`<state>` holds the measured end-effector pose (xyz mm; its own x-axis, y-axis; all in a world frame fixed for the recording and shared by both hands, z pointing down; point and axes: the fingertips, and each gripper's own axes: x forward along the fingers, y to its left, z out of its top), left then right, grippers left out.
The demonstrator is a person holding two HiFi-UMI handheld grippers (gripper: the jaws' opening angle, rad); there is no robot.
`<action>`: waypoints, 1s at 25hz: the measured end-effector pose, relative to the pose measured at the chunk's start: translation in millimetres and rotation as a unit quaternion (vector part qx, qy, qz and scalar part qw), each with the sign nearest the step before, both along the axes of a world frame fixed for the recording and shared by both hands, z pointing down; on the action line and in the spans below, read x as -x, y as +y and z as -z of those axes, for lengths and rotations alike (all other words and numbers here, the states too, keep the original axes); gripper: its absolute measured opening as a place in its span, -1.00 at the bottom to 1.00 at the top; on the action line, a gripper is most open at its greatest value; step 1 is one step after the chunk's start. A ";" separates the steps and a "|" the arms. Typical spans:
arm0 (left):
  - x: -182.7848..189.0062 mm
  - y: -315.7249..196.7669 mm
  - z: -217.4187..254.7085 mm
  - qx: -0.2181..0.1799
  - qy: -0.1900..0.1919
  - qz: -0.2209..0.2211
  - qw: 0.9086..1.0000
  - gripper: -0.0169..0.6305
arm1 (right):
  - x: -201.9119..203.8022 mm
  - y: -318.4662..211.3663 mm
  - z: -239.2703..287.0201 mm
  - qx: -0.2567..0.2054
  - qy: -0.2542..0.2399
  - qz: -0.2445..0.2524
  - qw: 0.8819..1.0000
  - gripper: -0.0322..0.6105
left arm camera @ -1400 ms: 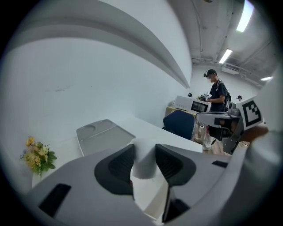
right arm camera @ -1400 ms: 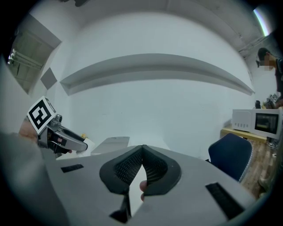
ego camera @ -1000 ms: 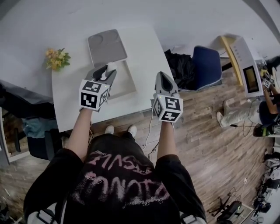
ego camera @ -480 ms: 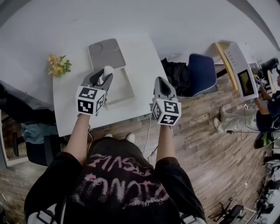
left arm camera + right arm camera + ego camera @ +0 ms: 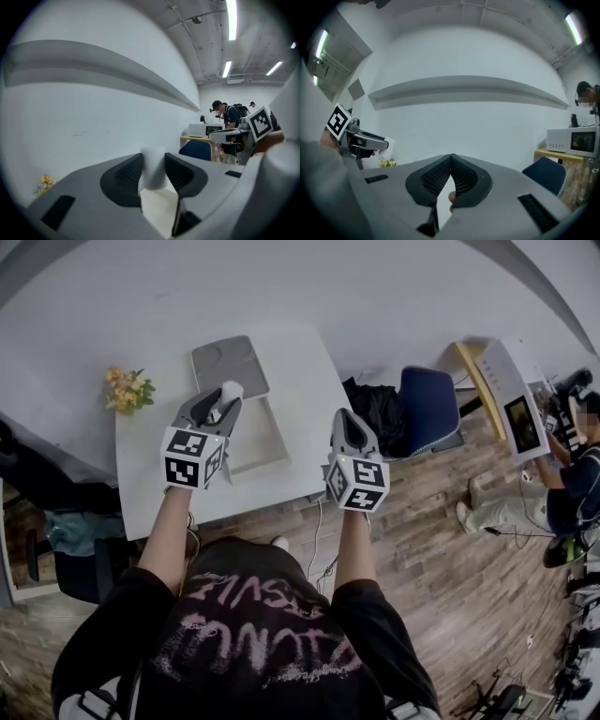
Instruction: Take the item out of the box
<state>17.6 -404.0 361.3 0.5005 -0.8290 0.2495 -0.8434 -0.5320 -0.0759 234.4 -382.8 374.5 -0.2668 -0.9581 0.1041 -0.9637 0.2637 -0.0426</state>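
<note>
A grey box lies open on the white table (image 5: 150, 474), with its lid (image 5: 230, 364) lying flat behind the shallow base (image 5: 262, 439). My left gripper (image 5: 223, 399) hovers over the base's left edge, shut on a small white cylindrical item (image 5: 231, 390). In the left gripper view the item (image 5: 153, 174) stands upright, pinched between the ribbed pads of the left gripper (image 5: 153, 164). My right gripper (image 5: 347, 420) hangs near the table's right edge, shut, with nothing in it. In the right gripper view the pads of the right gripper (image 5: 450, 159) meet at the tips.
Yellow flowers (image 5: 127, 390) sit at the table's far left corner. A blue chair (image 5: 429, 409) and a black bag (image 5: 375, 413) stand right of the table. Farther right are a white appliance (image 5: 511, 395) on a yellow stand and a person (image 5: 562, 493).
The table and box have slid lower in the head view while both grippers keep their place in it. The left gripper still grips the white item.
</note>
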 end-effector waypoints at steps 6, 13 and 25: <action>2.1 -0.7 10.5 -0.014 0.003 0.005 1.000 -0.46 | -2.4 -1.9 9.4 -0.011 0.000 -0.001 1.000 -0.87; 4.7 1.4 25.5 -0.033 0.005 0.014 0.999 -0.46 | -6.2 -5.1 24.4 -0.028 0.001 0.002 1.000 -0.88; 6.7 0.6 32.0 -0.045 0.015 0.027 0.998 -0.46 | -10.5 -10.4 33.1 -0.042 0.005 0.009 0.999 -0.88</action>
<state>10.9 -403.4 329.3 0.4610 -0.8733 0.1577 -0.8731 -0.4781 -0.0955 244.8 -393.2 341.4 -0.2830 -0.9588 0.0263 -0.9591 0.2828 -0.0096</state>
